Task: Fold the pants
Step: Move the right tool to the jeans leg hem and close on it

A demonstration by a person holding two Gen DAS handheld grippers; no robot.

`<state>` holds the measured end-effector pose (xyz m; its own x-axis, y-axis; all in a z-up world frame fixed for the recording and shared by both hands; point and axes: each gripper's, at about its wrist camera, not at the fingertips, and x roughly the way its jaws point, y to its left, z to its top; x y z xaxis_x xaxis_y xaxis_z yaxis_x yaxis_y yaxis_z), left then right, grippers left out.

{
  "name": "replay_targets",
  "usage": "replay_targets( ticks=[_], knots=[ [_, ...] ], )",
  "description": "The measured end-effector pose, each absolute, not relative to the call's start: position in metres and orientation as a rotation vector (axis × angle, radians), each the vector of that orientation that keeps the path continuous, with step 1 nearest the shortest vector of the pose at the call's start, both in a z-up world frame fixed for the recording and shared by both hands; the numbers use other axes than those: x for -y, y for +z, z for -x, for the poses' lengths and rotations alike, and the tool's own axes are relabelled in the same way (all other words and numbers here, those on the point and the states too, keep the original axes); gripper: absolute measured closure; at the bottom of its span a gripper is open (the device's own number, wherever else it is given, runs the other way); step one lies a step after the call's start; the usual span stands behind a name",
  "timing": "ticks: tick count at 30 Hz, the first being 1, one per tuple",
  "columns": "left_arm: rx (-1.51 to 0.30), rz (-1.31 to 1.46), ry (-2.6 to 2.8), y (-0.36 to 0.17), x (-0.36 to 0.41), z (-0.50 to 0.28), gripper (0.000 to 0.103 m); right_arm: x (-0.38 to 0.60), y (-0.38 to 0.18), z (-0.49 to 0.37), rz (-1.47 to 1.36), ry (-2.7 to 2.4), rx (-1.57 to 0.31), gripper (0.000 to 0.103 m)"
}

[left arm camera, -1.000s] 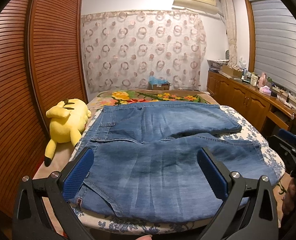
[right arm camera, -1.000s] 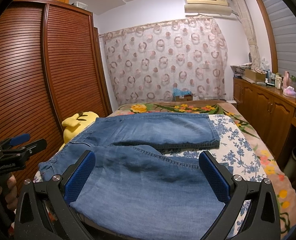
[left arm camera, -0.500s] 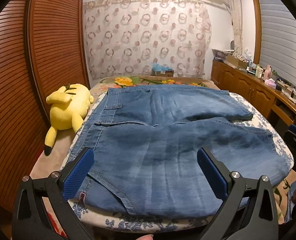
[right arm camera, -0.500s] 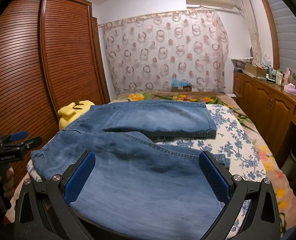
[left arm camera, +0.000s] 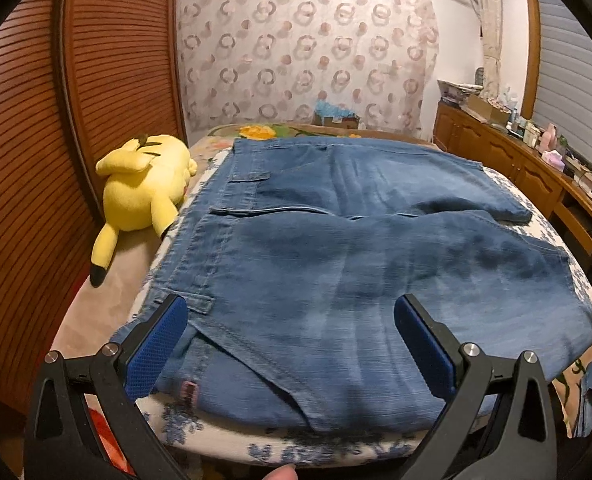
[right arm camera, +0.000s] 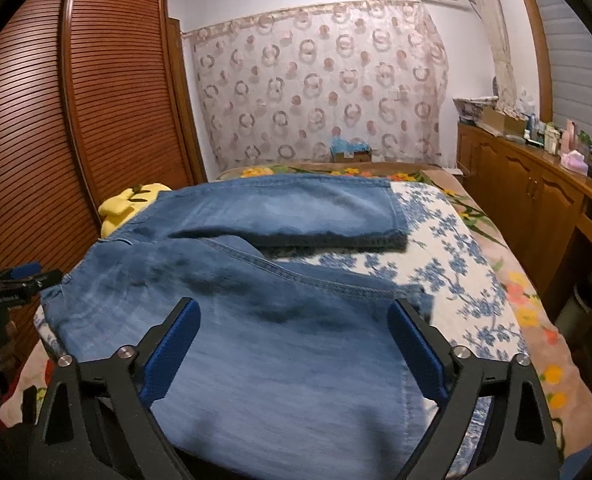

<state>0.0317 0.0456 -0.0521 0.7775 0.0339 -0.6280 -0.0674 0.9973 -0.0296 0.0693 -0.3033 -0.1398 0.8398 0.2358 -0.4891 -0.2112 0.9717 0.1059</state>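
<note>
I'm hovering both claws, left claw (left arm camera: 292, 344) and right claw (right arm camera: 292, 350), wide and empty, over jeans (left arm camera: 355, 264). Risk: near leg at 6 o'clock sliding off bed (right arm camera: 467, 248).

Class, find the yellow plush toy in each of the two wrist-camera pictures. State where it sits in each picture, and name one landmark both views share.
Left wrist view: the yellow plush toy lies in full at the left, beside the waistband of the jeans.
Right wrist view: only its top peeks above the jeans' far left edge, left of centre.
Shared landmark: the circle-patterned curtain behind the bed.
</note>
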Motion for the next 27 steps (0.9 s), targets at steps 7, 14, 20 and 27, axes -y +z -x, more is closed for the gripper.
replay_targets(
  ticks=[7,14,20,27],
  knots=[
    [-0.681,0.013,0.119,-0.055,-0.068,-0.031,0.0,0.321,-0.143,-0.062,-0.034,0.192,-0.586,0.023],
    [-0.703,0.045,0.118,-0.065,-0.09,-0.03,0.0,0.329,-0.142,-0.041,-0.019,0.177,-0.661,0.024],
    [-0.727,0.06,0.123,-0.074,-0.1,-0.032,0.002,0.332,-0.14,-0.023,-0.023,0.186,-0.735,0.031],
    [-0.751,0.081,0.163,-0.086,-0.119,-0.034,0.005,0.332,-0.135,-0.005,-0.036,0.199,-0.773,0.039]
  ],
)
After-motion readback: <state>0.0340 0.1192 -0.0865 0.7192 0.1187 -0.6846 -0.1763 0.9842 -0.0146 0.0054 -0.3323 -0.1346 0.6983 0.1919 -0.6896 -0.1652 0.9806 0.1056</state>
